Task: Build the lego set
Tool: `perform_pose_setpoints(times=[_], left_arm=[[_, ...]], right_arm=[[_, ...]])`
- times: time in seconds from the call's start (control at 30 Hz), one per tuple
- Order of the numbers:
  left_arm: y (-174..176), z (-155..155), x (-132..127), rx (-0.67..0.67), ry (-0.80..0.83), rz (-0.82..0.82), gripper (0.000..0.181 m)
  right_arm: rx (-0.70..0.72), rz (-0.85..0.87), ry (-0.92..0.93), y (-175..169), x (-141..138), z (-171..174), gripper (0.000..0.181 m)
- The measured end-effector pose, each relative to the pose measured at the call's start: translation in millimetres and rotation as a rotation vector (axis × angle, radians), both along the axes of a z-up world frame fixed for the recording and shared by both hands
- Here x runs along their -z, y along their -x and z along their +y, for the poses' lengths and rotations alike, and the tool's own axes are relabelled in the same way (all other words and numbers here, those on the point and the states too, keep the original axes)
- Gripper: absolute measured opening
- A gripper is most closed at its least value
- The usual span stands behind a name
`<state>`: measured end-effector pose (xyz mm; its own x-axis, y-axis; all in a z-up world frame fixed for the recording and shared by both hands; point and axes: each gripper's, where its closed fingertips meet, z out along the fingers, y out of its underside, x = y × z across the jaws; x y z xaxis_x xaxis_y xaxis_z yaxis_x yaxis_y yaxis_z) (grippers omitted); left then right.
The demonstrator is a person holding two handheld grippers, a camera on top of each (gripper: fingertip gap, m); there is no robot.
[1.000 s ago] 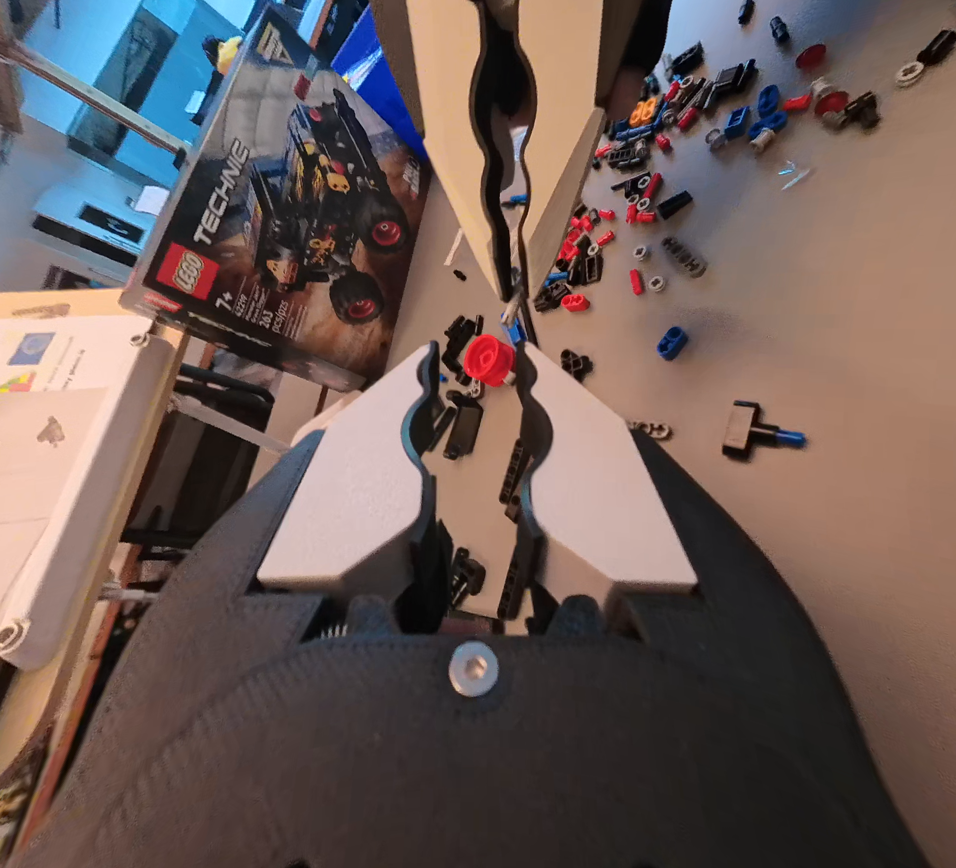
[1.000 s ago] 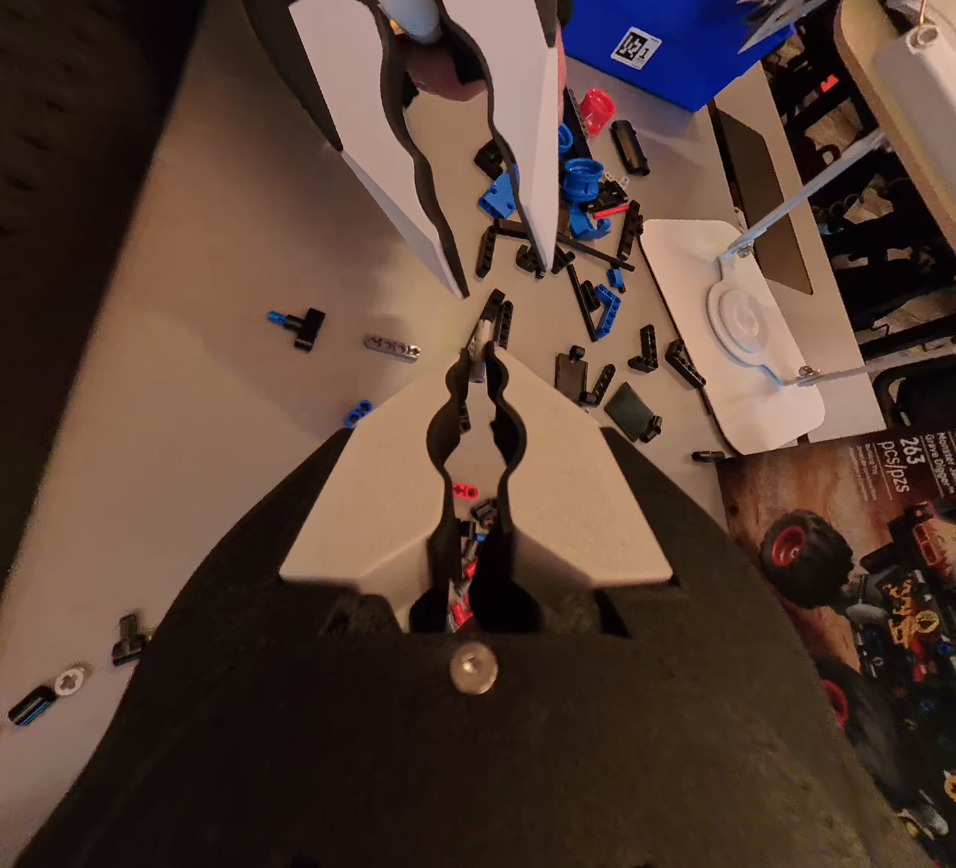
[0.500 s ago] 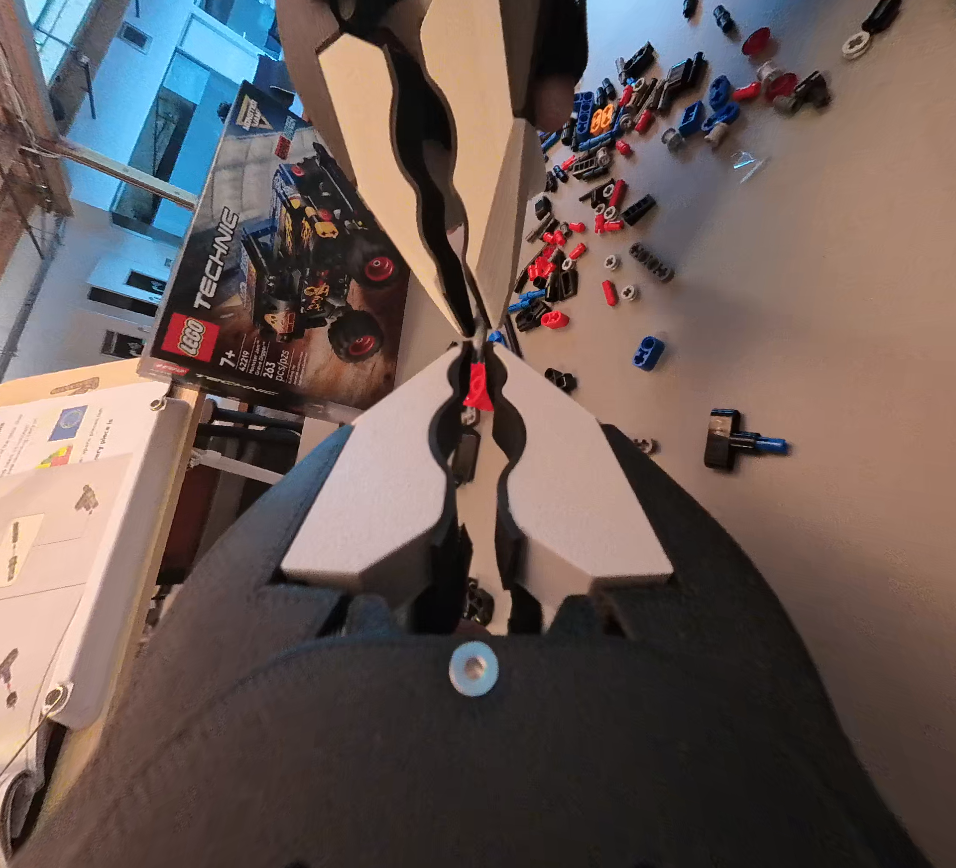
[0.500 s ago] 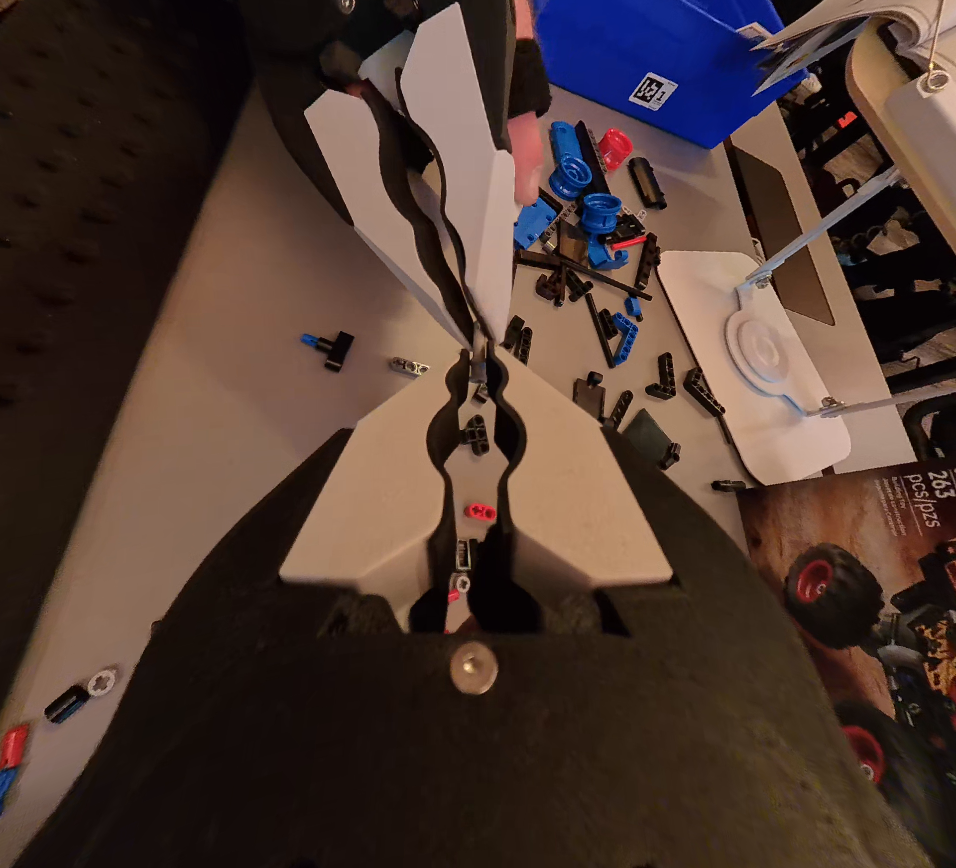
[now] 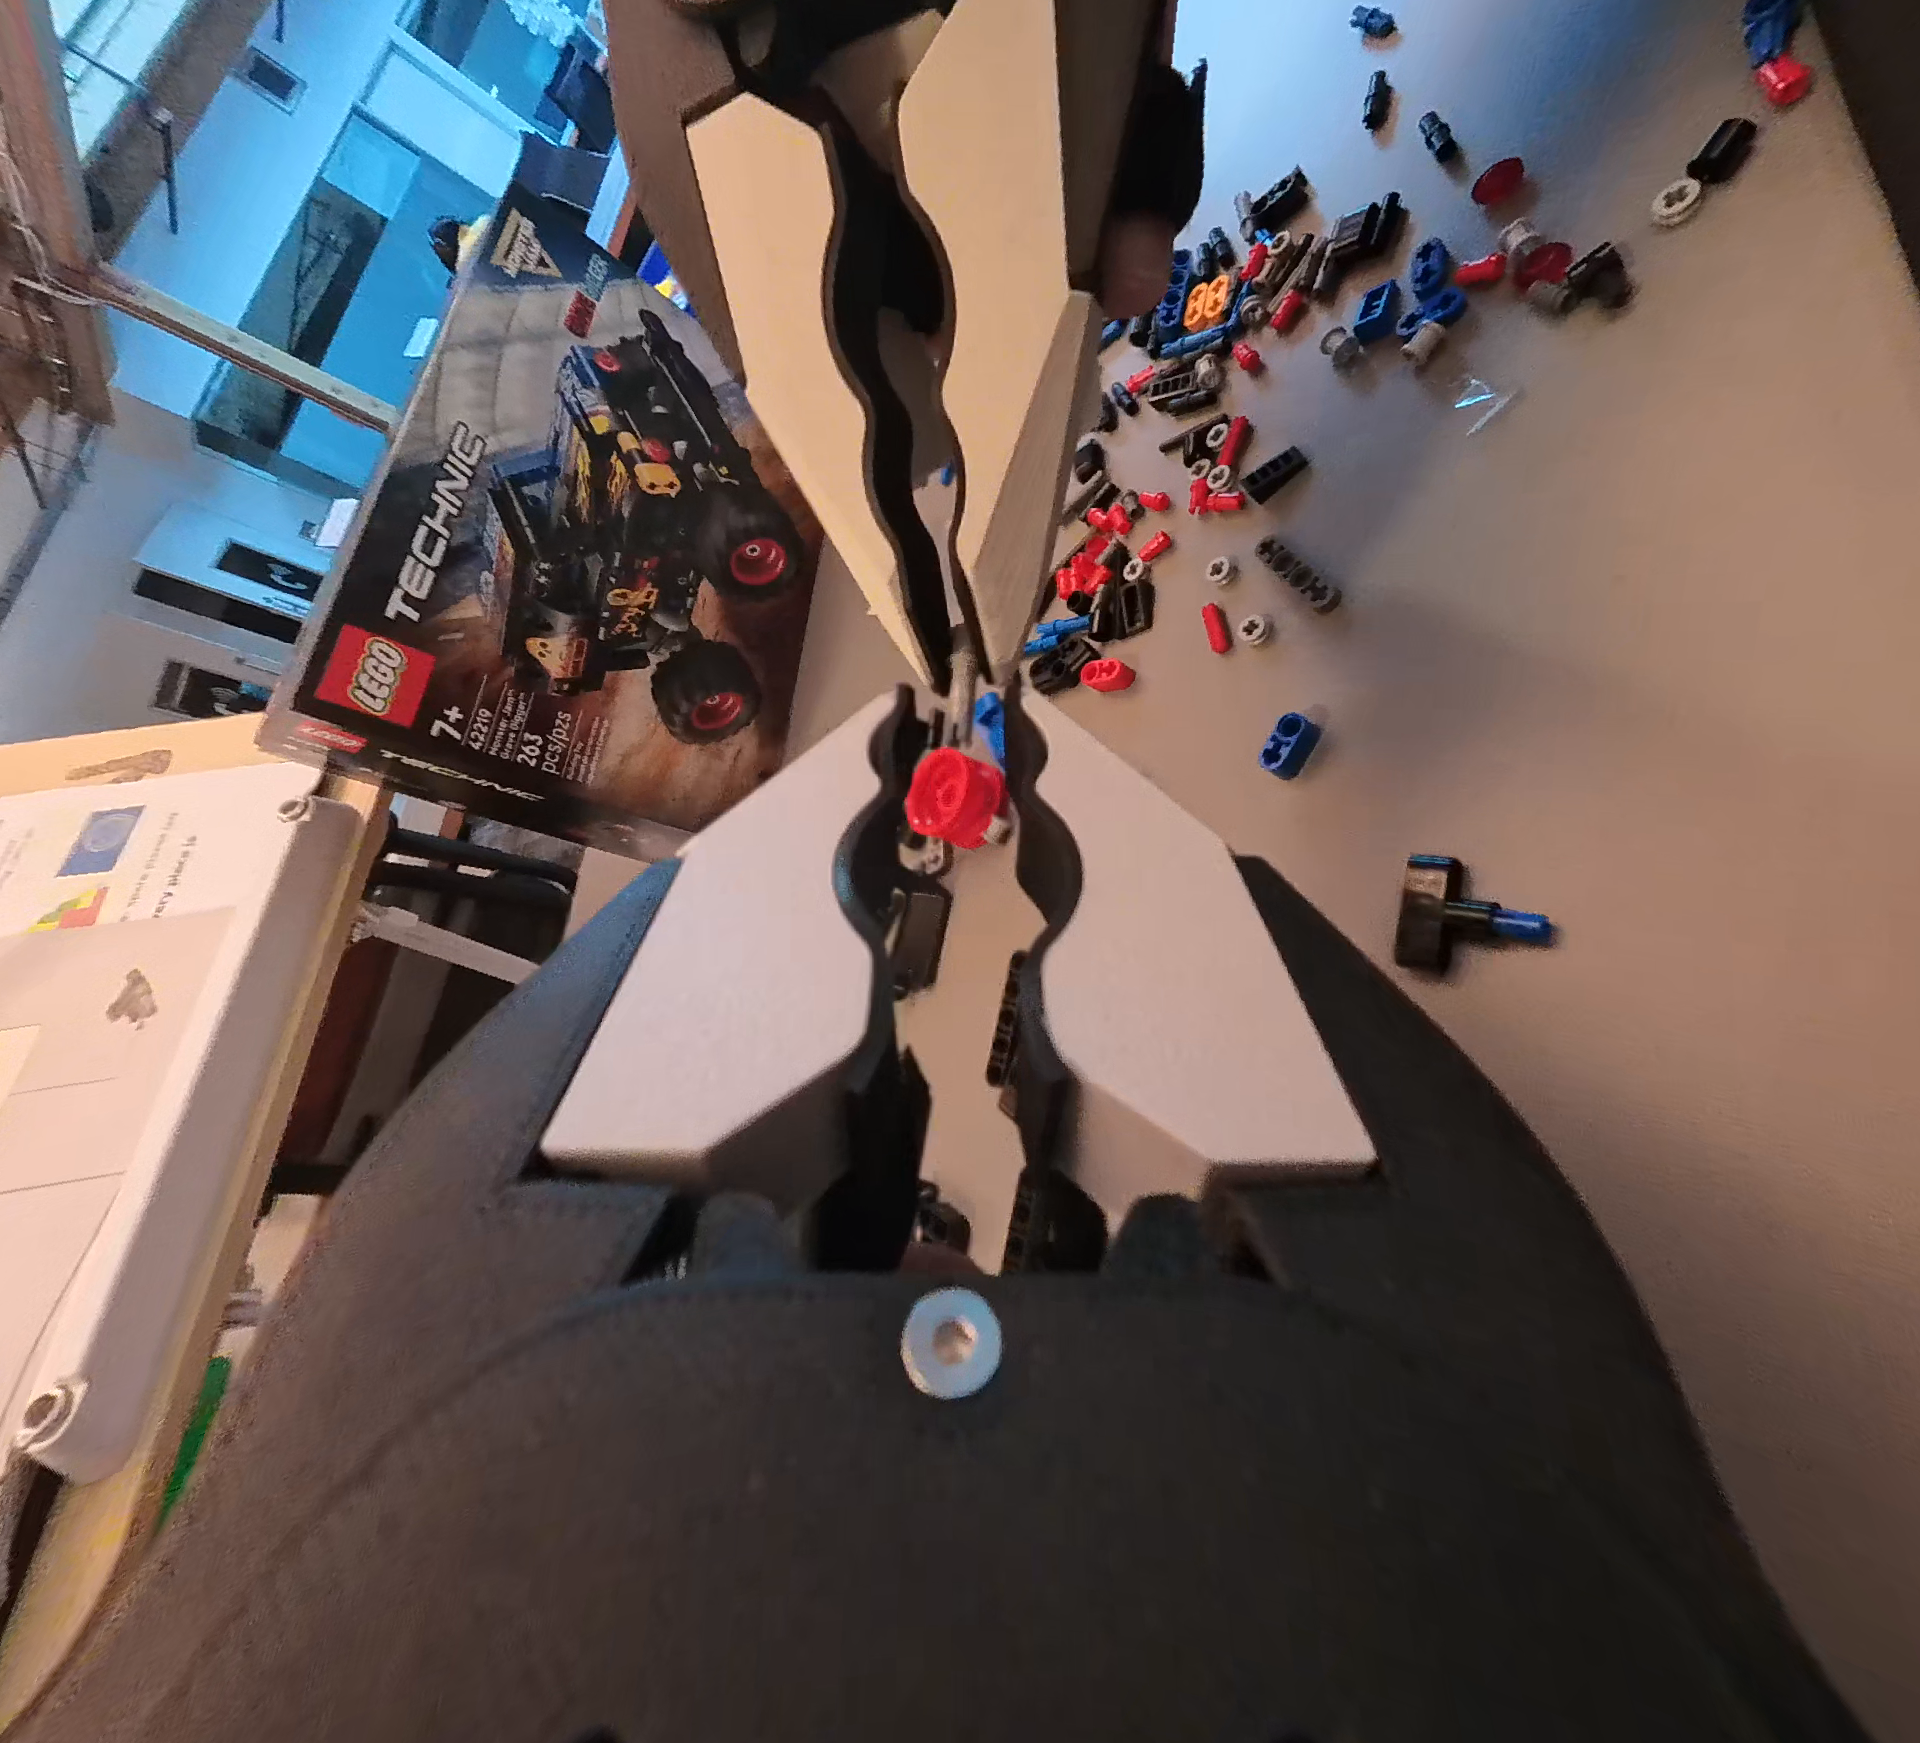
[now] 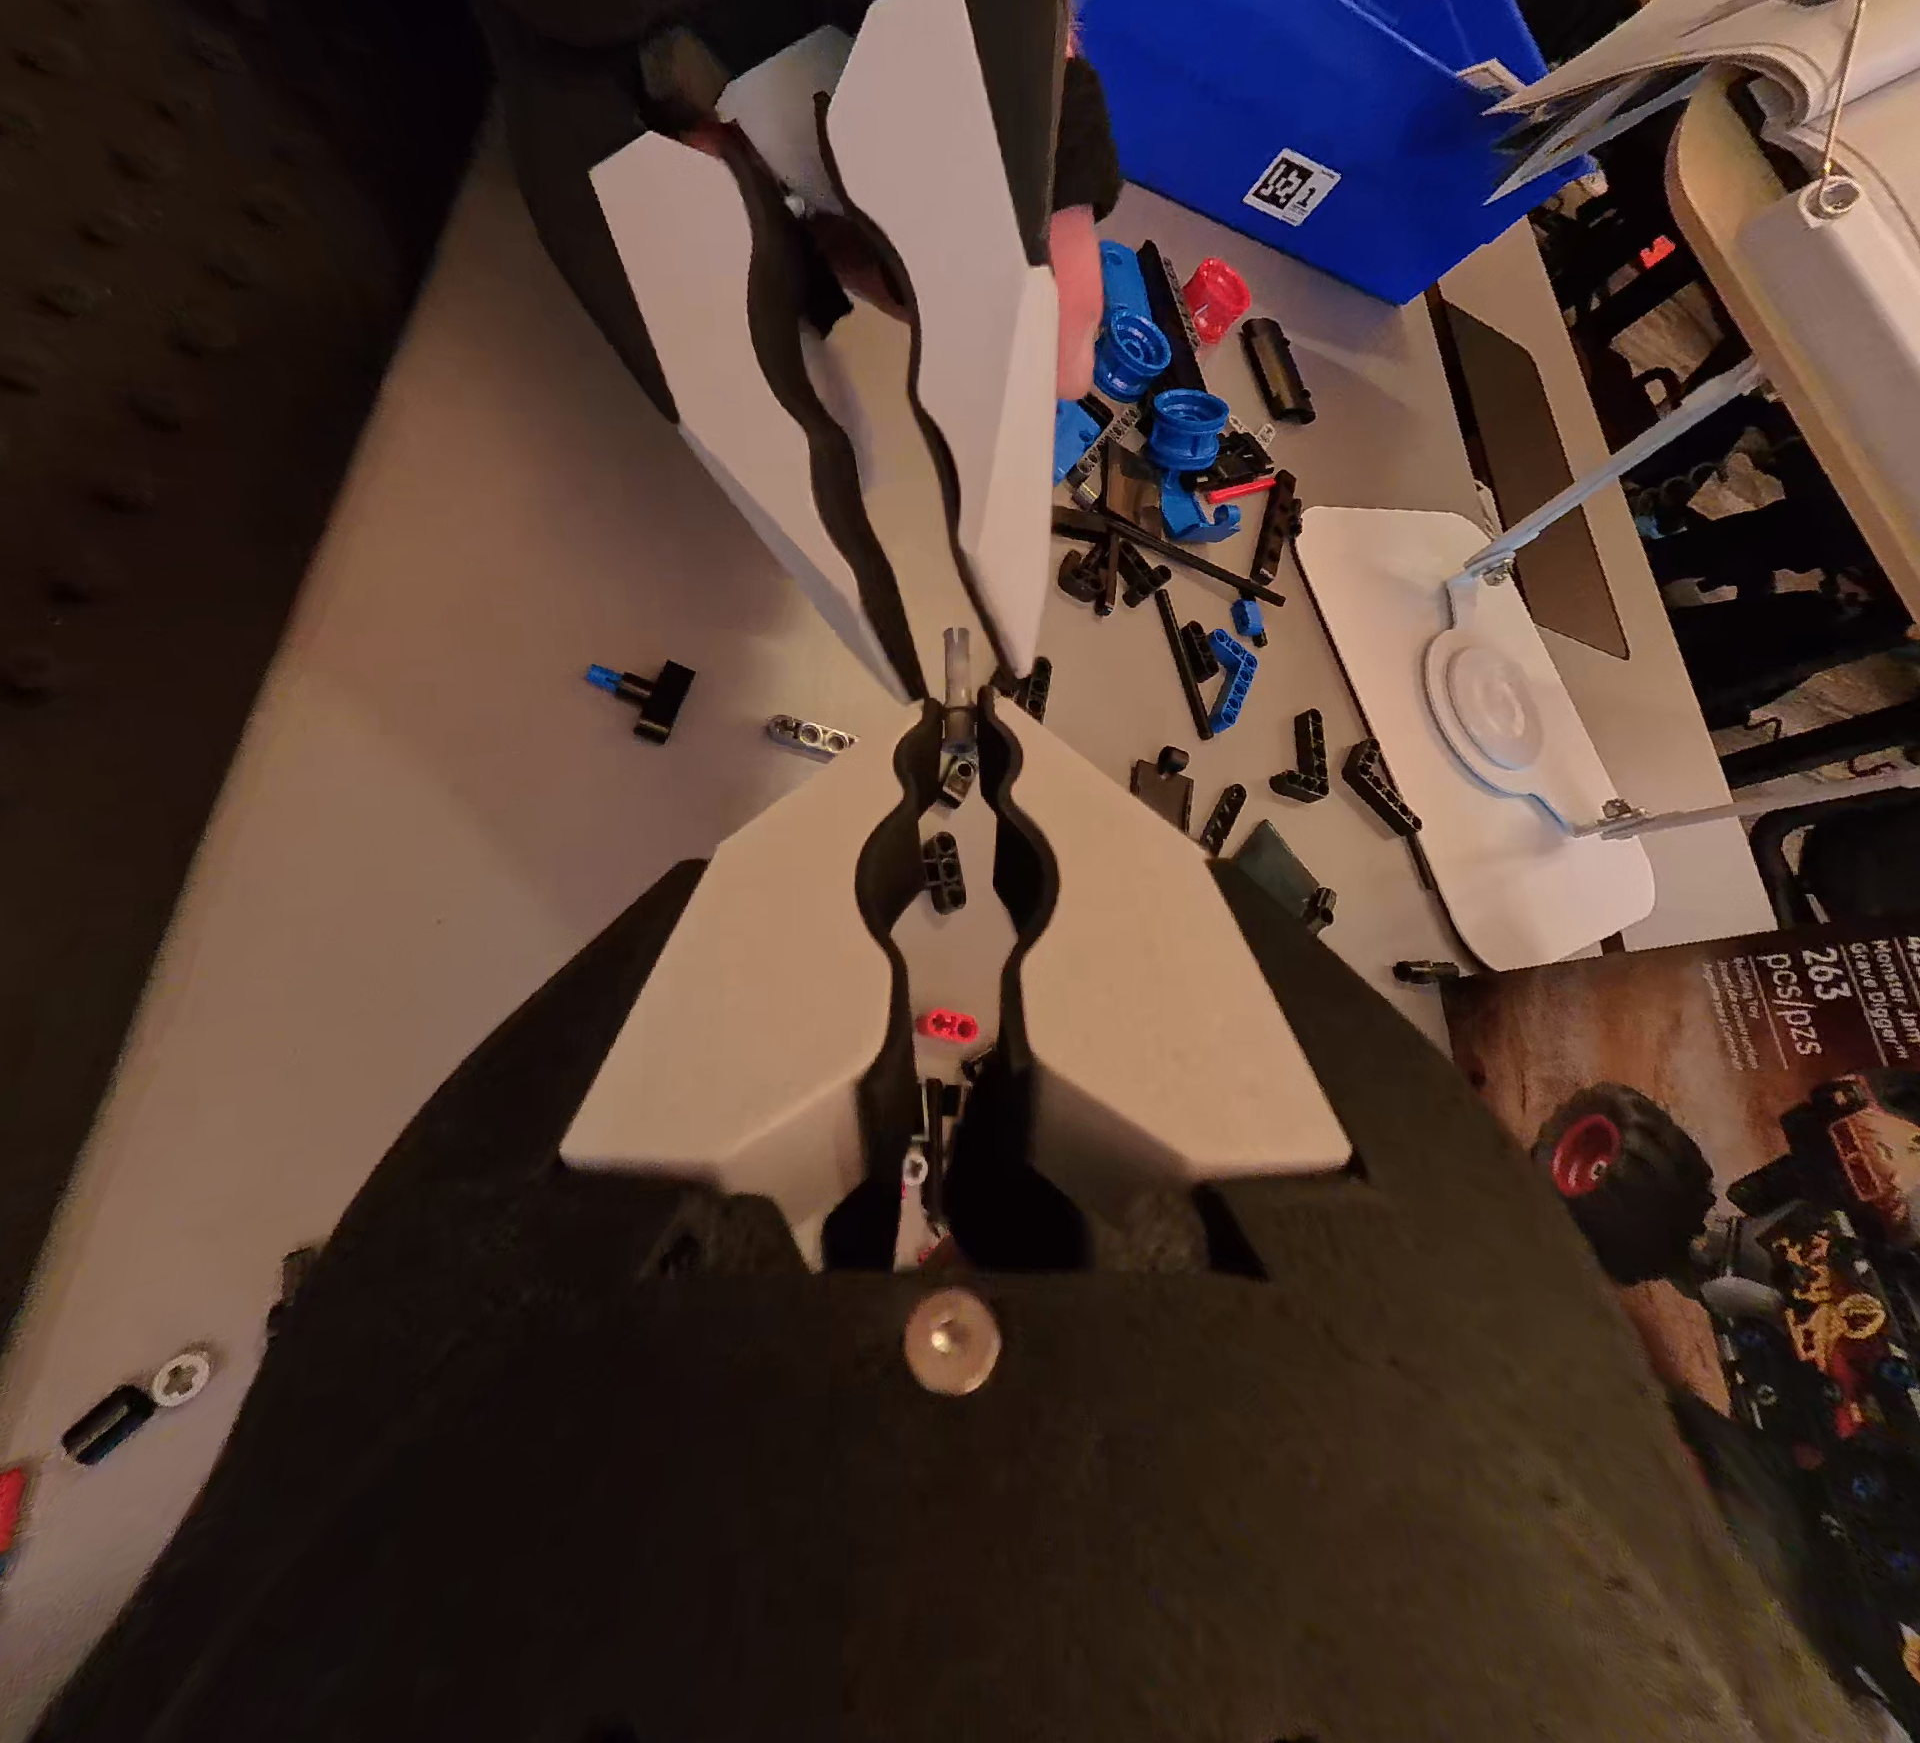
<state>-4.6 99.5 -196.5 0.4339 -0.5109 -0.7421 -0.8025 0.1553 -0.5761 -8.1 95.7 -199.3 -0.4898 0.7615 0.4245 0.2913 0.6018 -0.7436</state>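
While the right gripper is pinched on a short grey axle pin pointing lengthwise straight ahead beyond its fingertips, the left gripper, tip-to-tip opposite and narrowly parted, has a red round hub piece between its fingers, seemingly loose.

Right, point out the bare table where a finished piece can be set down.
Bare table lies right of the scattered small-parts pile, around the black-and-blue pin piece. In the right wrist view, another bare stretch lies left of that pin piece. Crowded: the blue wheels and black beams by the blue bin.
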Motion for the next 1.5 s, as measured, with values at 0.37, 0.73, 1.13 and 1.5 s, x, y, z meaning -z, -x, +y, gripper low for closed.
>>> perform_pose_setpoints(times=[0.37, 0.73, 1.13, 1.5], left_arm=[[12.1, 2.5, -1.5, -0.053, -0.017, 0.065, 0.001], [25.1, 6.8, -0.7, -0.094, 0.008, 0.038, 0.001], [21.9, 4.4, 0.2, -0.083, 0.016, 0.025, 0.001], [19.4, 5.5, 0.4, -0.082, 0.013, 0.021, 0.001]], right_arm=[[0.134, 0.021, 0.039, -11.6, -12.3, 37.2, 0.016], [0.443, 0.026, 0.035, -60.8, -16.5, 120.8, 0.01], [0.509, -0.314, 0.004, -81.8, 59.7, 113.0, 0.01], [0.541, -0.389, 0.063, -79.3, 86.2, 112.6, 0.009]])
